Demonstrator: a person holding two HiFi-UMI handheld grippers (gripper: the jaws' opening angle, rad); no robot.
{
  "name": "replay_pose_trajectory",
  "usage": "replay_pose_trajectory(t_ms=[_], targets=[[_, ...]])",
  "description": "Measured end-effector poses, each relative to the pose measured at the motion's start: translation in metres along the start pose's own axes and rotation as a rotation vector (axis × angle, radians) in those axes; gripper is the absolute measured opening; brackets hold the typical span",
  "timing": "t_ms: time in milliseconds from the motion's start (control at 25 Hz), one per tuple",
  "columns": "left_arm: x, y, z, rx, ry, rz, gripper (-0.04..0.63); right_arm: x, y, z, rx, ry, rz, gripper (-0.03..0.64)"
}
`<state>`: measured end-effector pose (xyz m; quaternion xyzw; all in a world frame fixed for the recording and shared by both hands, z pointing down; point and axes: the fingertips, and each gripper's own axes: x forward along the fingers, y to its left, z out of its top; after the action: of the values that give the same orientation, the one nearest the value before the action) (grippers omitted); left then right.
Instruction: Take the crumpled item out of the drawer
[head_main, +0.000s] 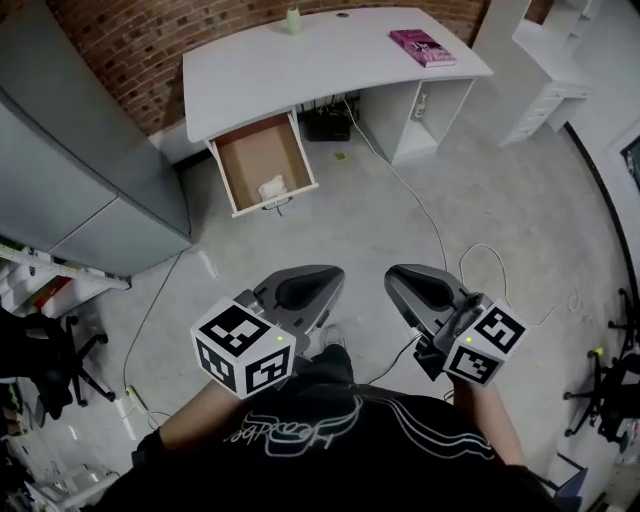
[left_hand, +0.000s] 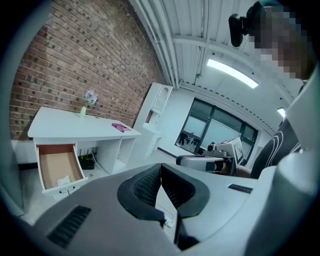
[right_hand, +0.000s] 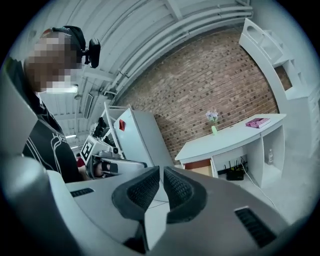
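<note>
The open wooden drawer (head_main: 235, 190) sticks out from under the white desk (head_main: 300, 70). A white crumpled item (head_main: 271, 188) lies near the drawer's front edge. In the left gripper view the drawer (left_hand: 50, 167) and the crumpled item (left_hand: 64, 181) show small at the lower left. My left gripper (head_main: 318, 280) and right gripper (head_main: 405, 282) hang side by side over the floor, well short of the drawer, both shut with nothing in them. The left gripper's (left_hand: 160, 172) pads meet. The right gripper's (right_hand: 161, 182) pads nearly touch, and the drawer (right_hand: 207, 169) shows only partly under the desk beyond them.
A pink book (head_main: 421, 46) and a green vase (head_main: 293, 20) stand on the desk. A grey cabinet (head_main: 80, 180) is left of the drawer. Cables (head_main: 440, 240) run over the concrete floor, white shelving (head_main: 540, 70) stands at the right, and office chairs (head_main: 50, 360) sit at the left.
</note>
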<state>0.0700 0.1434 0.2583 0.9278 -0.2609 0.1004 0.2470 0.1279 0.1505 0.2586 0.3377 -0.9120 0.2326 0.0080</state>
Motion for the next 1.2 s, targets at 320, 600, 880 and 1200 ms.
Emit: replay_pose_trajectory(t_ms=[320, 600, 880, 1200], targets=[[0.038, 0.072, 0.025, -0.016, 0.013, 0.056, 0.023, 0.058, -0.062, 0.022, 0.012, 0.036, 0.060, 0.055], [0.038, 0.136, 0.026, -0.043, 0.020, 0.137, 0.023, 0.116, -0.082, 0.021, 0.014, 0.105, 0.143, 0.055], [0.042, 0.218, 0.028, -0.073, 0.048, 0.233, 0.025, 0.192, -0.121, 0.030, 0.028, 0.166, 0.215, 0.055], [0.063, 0.331, 0.035, -0.051, 0.136, 0.322, 0.026, 0.299, -0.176, 0.036, 0.073, 0.233, 0.305, 0.055]])
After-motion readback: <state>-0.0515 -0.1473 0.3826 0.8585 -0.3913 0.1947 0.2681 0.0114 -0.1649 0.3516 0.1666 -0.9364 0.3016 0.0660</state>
